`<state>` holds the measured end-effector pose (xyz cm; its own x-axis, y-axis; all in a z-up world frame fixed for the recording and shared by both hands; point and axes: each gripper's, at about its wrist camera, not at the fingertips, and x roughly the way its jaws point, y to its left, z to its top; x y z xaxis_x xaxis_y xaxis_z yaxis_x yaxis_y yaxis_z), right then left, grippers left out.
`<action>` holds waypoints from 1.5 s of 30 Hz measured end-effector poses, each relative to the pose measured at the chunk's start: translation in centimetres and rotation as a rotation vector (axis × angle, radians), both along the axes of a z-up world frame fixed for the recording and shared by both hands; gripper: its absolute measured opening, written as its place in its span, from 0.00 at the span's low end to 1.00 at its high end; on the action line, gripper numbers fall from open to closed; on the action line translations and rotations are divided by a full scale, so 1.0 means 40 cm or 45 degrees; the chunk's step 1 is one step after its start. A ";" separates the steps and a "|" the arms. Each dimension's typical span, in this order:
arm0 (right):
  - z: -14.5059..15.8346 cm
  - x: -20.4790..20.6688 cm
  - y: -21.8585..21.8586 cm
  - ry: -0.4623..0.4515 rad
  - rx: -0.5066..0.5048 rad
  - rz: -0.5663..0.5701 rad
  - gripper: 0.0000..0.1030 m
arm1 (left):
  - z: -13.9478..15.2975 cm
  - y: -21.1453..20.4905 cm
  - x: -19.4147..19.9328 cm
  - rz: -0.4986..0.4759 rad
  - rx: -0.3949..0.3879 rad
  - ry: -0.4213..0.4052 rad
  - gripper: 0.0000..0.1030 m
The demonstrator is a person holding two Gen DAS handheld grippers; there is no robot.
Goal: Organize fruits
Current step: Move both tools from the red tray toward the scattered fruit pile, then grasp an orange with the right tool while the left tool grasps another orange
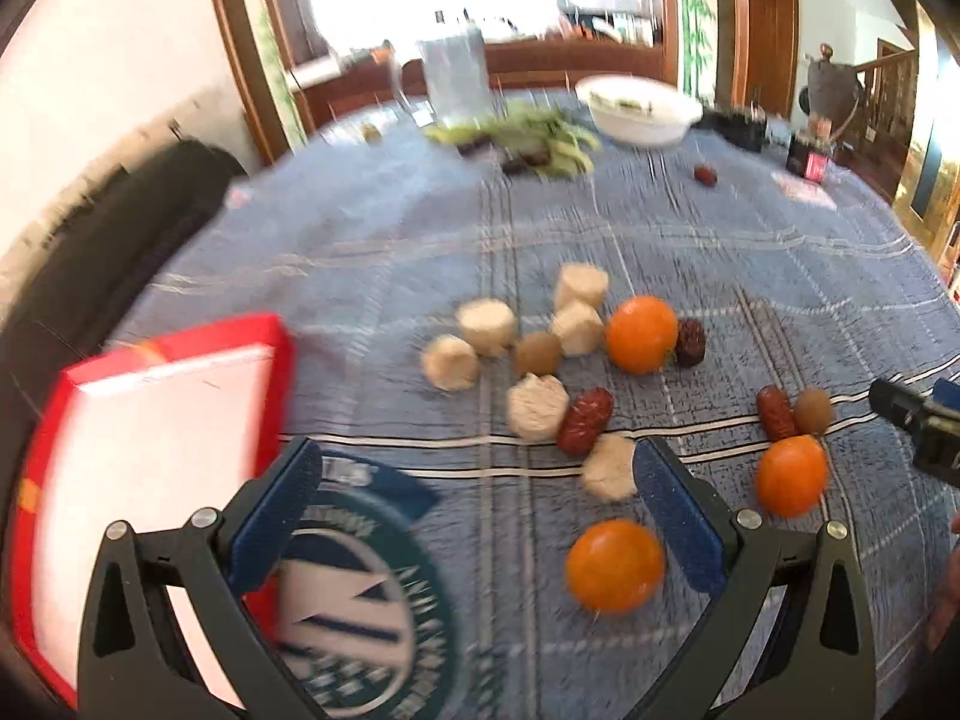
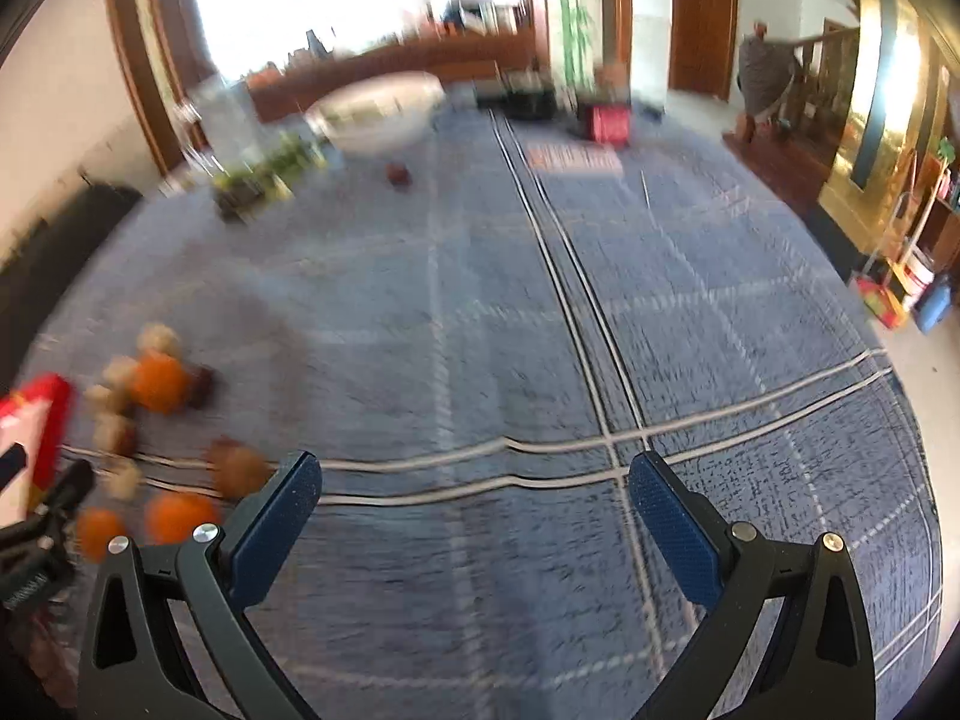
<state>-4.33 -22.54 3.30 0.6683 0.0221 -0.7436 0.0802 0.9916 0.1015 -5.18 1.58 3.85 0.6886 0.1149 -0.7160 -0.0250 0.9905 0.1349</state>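
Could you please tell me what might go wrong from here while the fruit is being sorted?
1. The oranges are round and lie loose on the cloth, so a nudge from the open left hand-held gripper could send one rolling.
2. The pale chunks and dates lie close together; closing on one may shove its neighbours.
3. Both views are blurred by motion, so aim may be off.

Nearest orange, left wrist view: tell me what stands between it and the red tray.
Nothing solid. Between the nearest orange and the red tray lies only the flat printed green-and-white round mat on the cloth. The open left gripper hovers over that stretch, holding nothing.
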 end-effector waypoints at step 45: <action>-0.010 -0.074 0.227 0.033 0.054 0.349 0.54 | 0.042 0.132 -0.151 -0.145 -0.100 -0.048 1.00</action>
<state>-7.29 -13.46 2.90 0.6138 0.2311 -0.7549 -0.1878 0.9715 0.1448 -11.21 6.86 5.51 0.7206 -0.0211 -0.6930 0.0845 0.9948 0.0575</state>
